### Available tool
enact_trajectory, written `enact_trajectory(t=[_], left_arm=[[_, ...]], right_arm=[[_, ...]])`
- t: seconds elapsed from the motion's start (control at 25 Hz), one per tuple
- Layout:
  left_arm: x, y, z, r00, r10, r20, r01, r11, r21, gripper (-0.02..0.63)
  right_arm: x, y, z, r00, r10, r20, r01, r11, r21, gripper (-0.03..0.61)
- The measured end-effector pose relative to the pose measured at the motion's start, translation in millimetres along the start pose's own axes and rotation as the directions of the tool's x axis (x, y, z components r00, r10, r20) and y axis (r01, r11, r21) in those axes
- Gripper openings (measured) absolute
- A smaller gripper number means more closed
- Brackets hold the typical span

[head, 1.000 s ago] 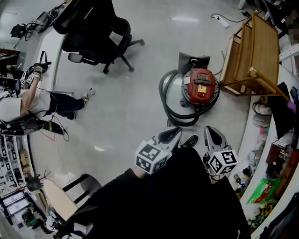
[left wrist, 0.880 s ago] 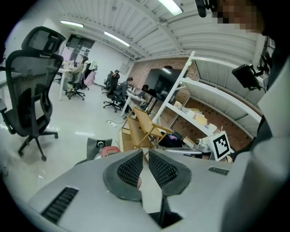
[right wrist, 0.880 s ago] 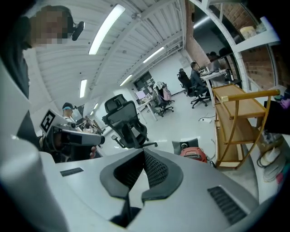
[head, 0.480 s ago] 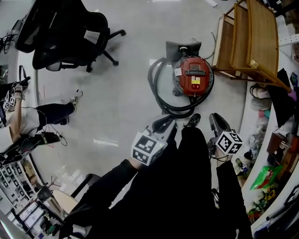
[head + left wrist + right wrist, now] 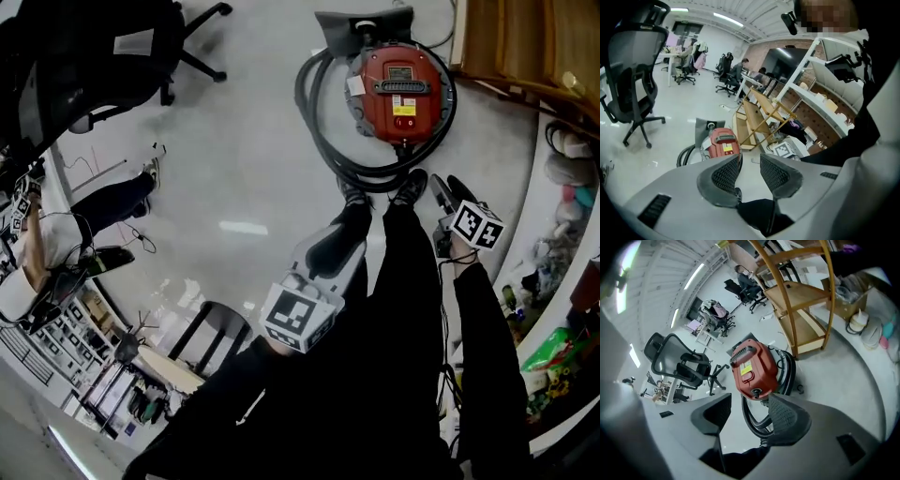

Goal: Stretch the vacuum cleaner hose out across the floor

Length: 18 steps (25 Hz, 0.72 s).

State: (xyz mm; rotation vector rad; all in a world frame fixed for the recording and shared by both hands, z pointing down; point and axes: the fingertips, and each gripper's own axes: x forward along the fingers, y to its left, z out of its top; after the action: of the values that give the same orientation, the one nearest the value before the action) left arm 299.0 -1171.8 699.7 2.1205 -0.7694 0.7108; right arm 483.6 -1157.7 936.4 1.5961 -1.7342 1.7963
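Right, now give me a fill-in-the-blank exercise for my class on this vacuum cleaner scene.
The vacuum cleaner is ____ in colour.
Its hose lies ____ around it, not stretched out.
The rack beside it is made of ____.
Missing words: red; coiled; wood.
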Motion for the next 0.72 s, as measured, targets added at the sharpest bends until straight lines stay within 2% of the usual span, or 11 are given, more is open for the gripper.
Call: enact_trajectory(t=[0.12, 0.24, 0.4, 0.48, 0.56, 0.72], left_arm=[[21, -5, -30, 0.999, 0.018, -0.046, -0.02, 0.998, -0.058, 0.137], [37, -1, -51, 0.999, 0.015, -0.032, -0.019, 0.992, -0.122, 0.137], [50, 22, -67, 0.999, 0.041, -0.025, -0.044, 0.989, -0.143, 0.137], [53, 35, -72, 0.998, 0.06, -0.013, -0.061, 0.986, -0.156, 0.137], [57, 46, -78, 0.997, 0.076, -0.01, -0.076, 0.982, -0.174, 0.137], [67, 59, -87, 0.996, 0.084, -0.002, -0.083, 0.974, -0.212, 0.135]], right_arm=[[47, -34, -12, 1.0, 0.01, -0.017, -0.009, 0.999, 0.041, 0.235], [94, -68, -18, 0.998, -0.011, -0.059, 0.014, 0.999, 0.043, 0.235], [143, -113, -33, 0.983, -0.078, -0.166, 0.078, 0.997, -0.008, 0.287], [159, -128, -40, 0.976, -0.095, -0.195, 0.096, 0.995, -0.003, 0.304], [173, -136, -50, 0.971, -0.076, -0.228, 0.078, 0.997, 0.003, 0.314], [197, -138, -67, 0.957, 0.038, -0.287, -0.024, 0.998, 0.054, 0.316]])
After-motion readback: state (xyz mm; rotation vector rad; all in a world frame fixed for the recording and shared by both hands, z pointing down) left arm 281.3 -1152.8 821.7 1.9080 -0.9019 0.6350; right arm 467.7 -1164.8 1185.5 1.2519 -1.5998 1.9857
